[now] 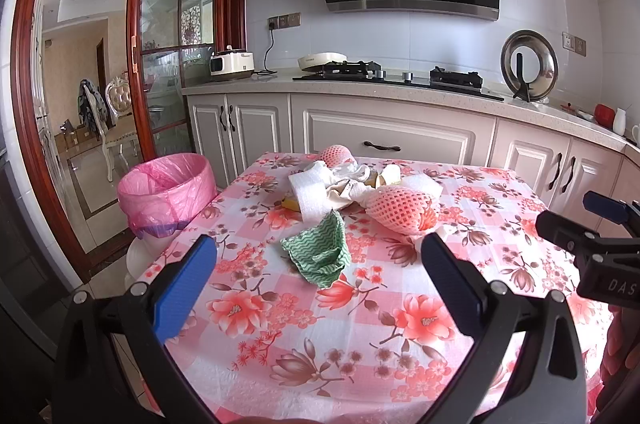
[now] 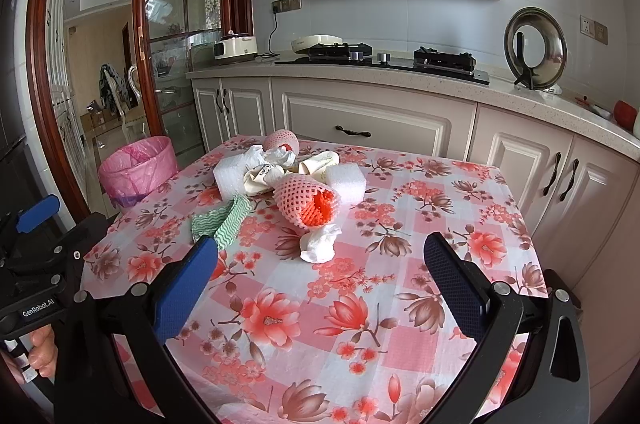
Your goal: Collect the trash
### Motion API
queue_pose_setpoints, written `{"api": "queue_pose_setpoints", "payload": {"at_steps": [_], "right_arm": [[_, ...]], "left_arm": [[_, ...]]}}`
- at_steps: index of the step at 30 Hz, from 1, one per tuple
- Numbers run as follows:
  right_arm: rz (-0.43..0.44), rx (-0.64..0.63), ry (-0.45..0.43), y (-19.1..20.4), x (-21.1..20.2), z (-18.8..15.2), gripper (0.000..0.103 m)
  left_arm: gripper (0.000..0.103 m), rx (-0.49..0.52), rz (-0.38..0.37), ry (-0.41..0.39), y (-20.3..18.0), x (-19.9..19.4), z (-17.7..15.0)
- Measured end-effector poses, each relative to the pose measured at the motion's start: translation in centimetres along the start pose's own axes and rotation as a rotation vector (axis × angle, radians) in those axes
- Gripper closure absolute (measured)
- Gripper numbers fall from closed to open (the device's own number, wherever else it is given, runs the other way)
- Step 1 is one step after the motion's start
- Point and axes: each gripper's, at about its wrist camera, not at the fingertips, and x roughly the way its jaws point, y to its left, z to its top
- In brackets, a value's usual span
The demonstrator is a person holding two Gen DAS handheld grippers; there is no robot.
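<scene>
Trash lies in a heap on the far half of the floral tablecloth [image 1: 360, 324]: a green wavy cloth [image 1: 320, 256], a pink foam net sleeve [image 1: 400, 210], white foam blocks [image 1: 312, 192] and crumpled paper. My left gripper [image 1: 318, 244] hovers open over the near table, short of the green cloth [image 2: 218, 224], with nothing between its fingers. My right gripper [image 2: 320, 243] is also open and empty, with a white crumpled tissue [image 2: 320, 244] and the net sleeve [image 2: 308, 202] ahead of it. A bin with a pink liner [image 1: 168, 188] stands beside the table's far left corner.
A second net sleeve [image 2: 280, 142] lies at the back of the heap. Kitchen cabinets and a counter with a hob [image 1: 400, 76] run behind the table. A glass sliding door [image 1: 160, 64] stands left of the bin [image 2: 138, 166]. A hand [image 2: 40, 348] holds the left gripper's handle.
</scene>
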Motion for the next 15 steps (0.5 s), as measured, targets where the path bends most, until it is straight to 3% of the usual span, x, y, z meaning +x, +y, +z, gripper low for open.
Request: {"api": "queue_pose_setpoints", "payload": {"at_steps": [15], "right_arm": [[0.005,0.004,-0.004,0.05,-0.33,0.17,0.007]], "left_arm": [[0.004,-0.005,-0.003,0.004,0.16,0.18,-0.04]]}}
